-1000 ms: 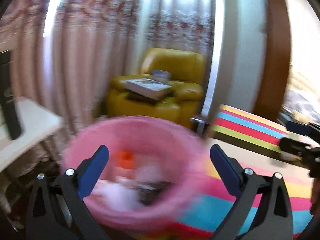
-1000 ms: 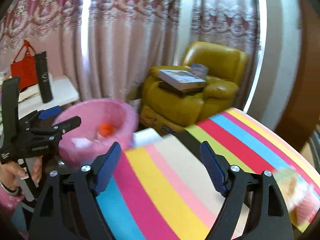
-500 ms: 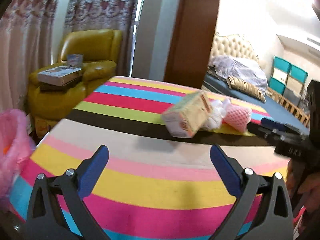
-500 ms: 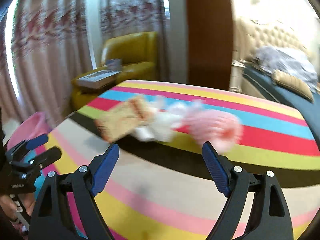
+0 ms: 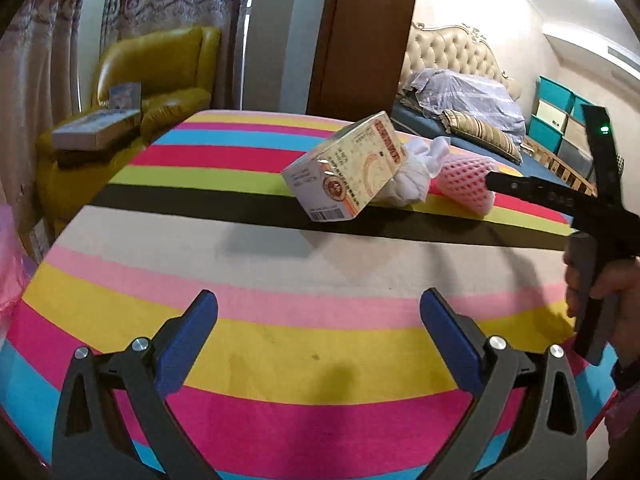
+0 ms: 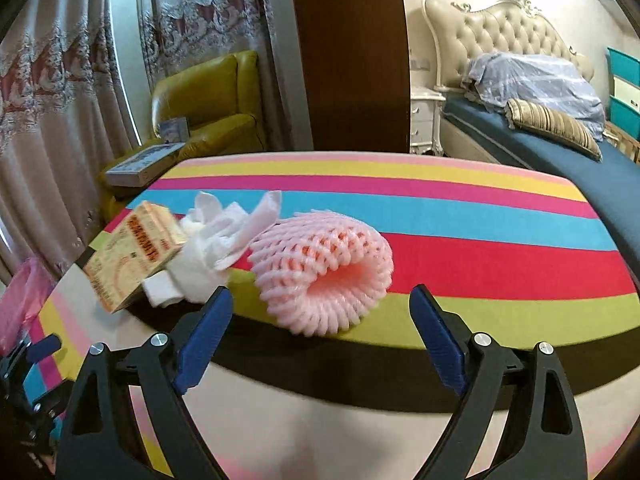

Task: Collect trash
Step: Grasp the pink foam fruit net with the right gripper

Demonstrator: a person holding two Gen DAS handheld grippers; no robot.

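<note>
Pink foam net (image 6: 324, 268) sits mid-frame just ahead of your right gripper (image 6: 320, 336), whose jaws have just been opening, empty, ready to straddle it; your left gripper (image 5: 320, 344) gapes empty too.

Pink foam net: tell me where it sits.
The pink foam net lies on the striped table, right of the white tissue wad, just ahead of the open right tool.

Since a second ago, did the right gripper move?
Yes. The right gripper swung away from the yellow armchair and pink bin toward the pink foam net on the striped table; its fingers have just been opening, nothing between them.
</note>
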